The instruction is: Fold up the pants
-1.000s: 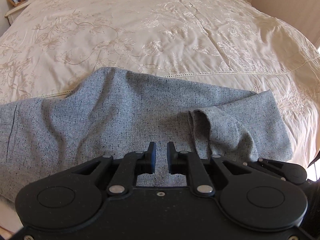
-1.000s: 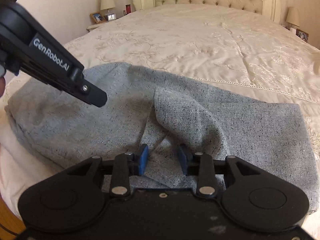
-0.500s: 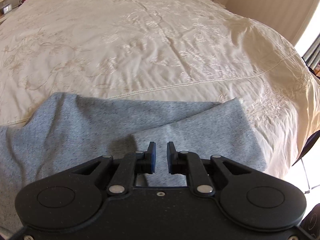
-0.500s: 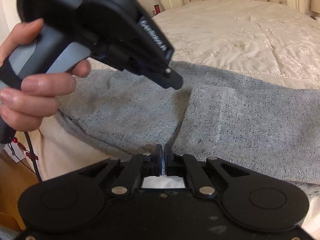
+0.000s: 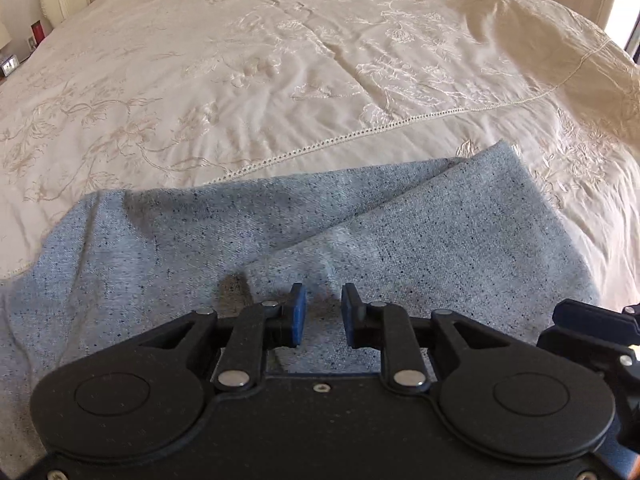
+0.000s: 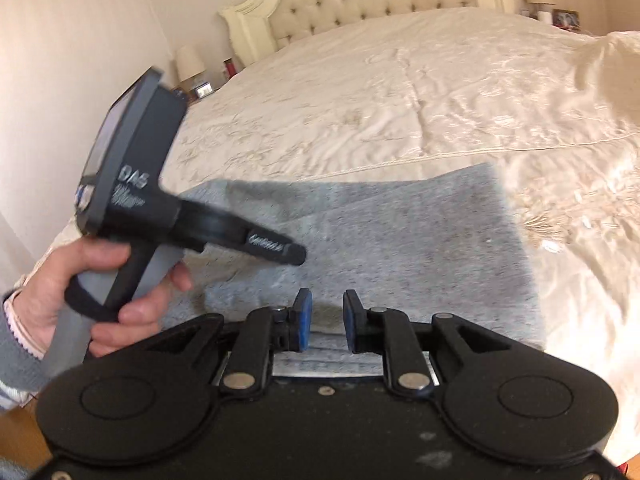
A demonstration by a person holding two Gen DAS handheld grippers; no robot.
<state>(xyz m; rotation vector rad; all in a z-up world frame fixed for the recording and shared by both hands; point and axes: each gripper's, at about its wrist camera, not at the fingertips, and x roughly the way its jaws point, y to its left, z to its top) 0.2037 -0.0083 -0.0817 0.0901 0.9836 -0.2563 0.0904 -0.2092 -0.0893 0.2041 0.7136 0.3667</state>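
Observation:
The grey speckled pants [image 5: 400, 248] lie folded on the cream bedspread [image 5: 280, 80], one layer laid slantwise over the other. My left gripper [image 5: 323, 312] hovers over the near part of the cloth; its jaws are opening, with nothing between the blue pads. In the right wrist view the pants [image 6: 380, 240] form a flat grey panel. My right gripper [image 6: 324, 320] is over their near edge, jaws opening, pads off the cloth. A hand [image 6: 108, 292] holds the left gripper [image 6: 294, 254] just to the left, pointing down at the pants.
An embroidered bedspread [image 6: 420, 100] reaches back to a tufted headboard [image 6: 360, 0]. A nightstand with a lamp [image 6: 192, 68] and small items stands at the left of the bed. The bed drops off on the right [image 5: 624, 200], and wooden floor [image 6: 16, 432] shows bottom left.
The right gripper closed on the folded cloth, carried it over, then let go. The flap that stood up now lies flat. The left gripper moved right along the pants and its jaws widened.

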